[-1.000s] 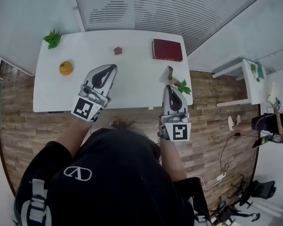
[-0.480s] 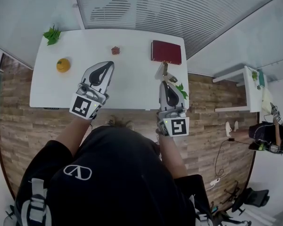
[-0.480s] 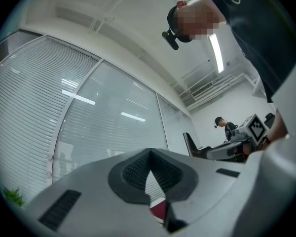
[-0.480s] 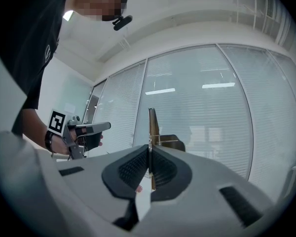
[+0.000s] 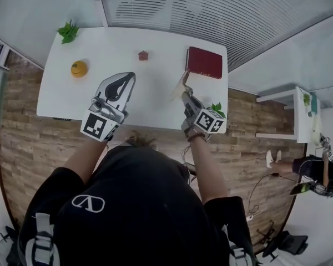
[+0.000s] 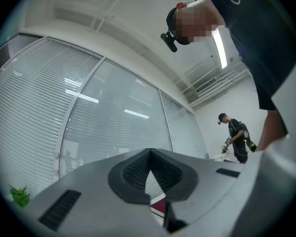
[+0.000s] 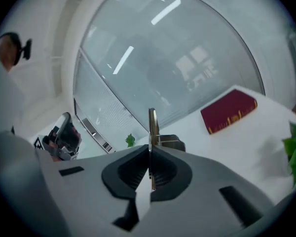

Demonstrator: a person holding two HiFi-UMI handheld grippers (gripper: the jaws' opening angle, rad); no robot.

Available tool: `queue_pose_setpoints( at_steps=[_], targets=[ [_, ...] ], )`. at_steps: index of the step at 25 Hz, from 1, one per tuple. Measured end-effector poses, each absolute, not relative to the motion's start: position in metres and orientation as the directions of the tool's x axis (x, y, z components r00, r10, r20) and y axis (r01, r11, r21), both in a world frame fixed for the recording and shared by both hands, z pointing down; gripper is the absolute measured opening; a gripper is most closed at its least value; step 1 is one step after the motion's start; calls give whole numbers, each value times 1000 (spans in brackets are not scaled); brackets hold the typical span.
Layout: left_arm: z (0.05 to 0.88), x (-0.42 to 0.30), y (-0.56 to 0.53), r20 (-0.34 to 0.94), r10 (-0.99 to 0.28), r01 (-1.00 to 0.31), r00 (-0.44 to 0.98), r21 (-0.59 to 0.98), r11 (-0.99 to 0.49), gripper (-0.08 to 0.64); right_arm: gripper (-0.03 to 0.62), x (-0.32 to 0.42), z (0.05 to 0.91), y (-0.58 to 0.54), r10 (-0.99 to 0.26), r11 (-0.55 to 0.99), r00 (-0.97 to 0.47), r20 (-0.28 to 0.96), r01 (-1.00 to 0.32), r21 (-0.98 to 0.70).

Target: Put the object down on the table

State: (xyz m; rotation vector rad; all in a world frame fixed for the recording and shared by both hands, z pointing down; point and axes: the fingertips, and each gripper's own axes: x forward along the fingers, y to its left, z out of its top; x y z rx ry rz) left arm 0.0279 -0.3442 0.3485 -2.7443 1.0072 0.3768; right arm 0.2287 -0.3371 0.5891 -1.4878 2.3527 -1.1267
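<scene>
My right gripper [image 5: 186,95] is shut on a thin flat pale object [image 5: 179,85], held tilted above the white table [image 5: 155,101] just left of the red book [image 5: 205,62]. In the right gripper view the object [image 7: 152,125] stands edge-on between the pads, with a dark piece [image 7: 170,142] behind it, and the right gripper [image 7: 150,151] clamps its lower edge. My left gripper [image 5: 130,77] hovers over the table's front middle, shut and empty. Its tips [image 6: 150,154] meet in the left gripper view.
On the table lie an orange fruit [image 5: 79,68], a leafy sprig [image 5: 68,31], a small red-brown thing [image 5: 143,55] and a green plant [image 5: 217,108] beside my right hand. A second white table [image 5: 299,107] and a person [image 5: 319,170] are at the right.
My right gripper has swung left and forward and rolled over, carrying the flat object out over the table. The left gripper has barely moved.
</scene>
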Motion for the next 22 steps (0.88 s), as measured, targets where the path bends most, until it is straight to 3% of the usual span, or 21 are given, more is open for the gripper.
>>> queue_pose_setpoints(
  at_steps=[4, 12, 22],
  targets=[
    [355, 18, -347, -284, -631, -676, 722, -91, -732, 5, 5, 222, 662, -350, -738, 102, -586, 336, -588, -803],
    [387, 4, -351, -189, -670, -692, 718, -96, -716, 5, 6, 203, 740, -372, -586, -69, -684, 434, -492, -868],
    [394, -12, -352, -168, -702, -720, 692, -97, -687, 5, 6, 197, 784, -376, -489, -223, -687, 537, -497, -839]
  ],
)
